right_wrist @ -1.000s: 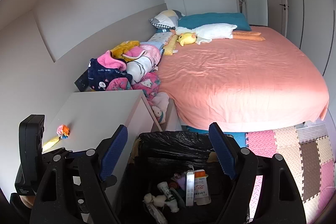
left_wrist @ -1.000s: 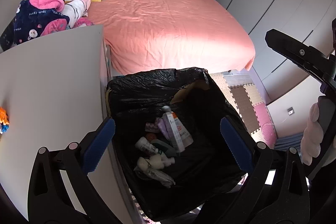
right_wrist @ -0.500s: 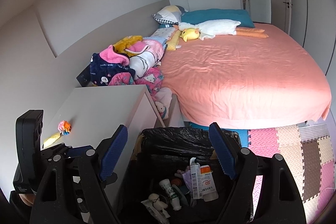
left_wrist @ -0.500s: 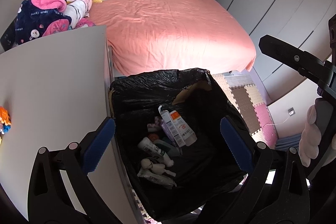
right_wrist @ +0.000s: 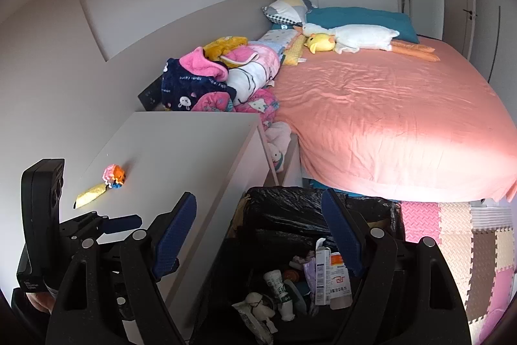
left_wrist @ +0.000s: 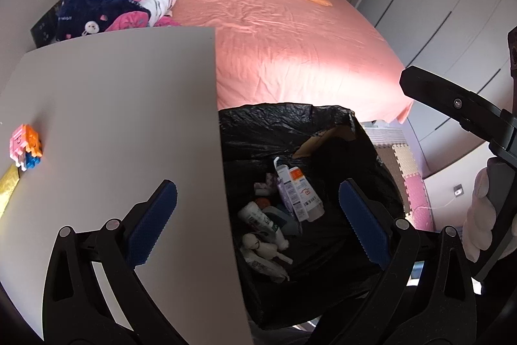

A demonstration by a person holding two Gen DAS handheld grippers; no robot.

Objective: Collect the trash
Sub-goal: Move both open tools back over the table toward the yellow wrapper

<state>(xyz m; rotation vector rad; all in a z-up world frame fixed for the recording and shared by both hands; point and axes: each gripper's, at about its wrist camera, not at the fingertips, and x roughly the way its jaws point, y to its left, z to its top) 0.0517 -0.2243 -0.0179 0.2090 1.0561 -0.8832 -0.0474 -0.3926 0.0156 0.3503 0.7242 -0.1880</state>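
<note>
Two grippers in view, both empty. Left gripper (left_wrist: 257,217): blue-padded jaws spread wide, nothing between them, hanging over the seam where the white cabinet top (left_wrist: 122,105) meets the trash bin (left_wrist: 284,125). Right gripper (right_wrist: 258,231): jaws likewise spread wide, nothing held, poised over the near edge of the same bin (right_wrist: 290,209).

Bin is lined with a black bag and stands on the floor, just right of the cabinet and near the foot of the pink bed (left_wrist: 290,47). Inside it: a white-and-orange tube (left_wrist: 302,189), a white bottle (left_wrist: 261,220), small pale crumpled items, and other pieces too dark to tell apart.

On the cabinet top, far left side: a small pink, orange and blue block toy (left_wrist: 26,147), touching a yellow wrapper (left_wrist: 8,186) on its near side. Right wrist view shows both as well, toy (right_wrist: 114,175) and wrapper (right_wrist: 92,191), well apart from either gripper.

Foam floor tiles (right_wrist: 452,231) lie to the right of the bin.
</note>
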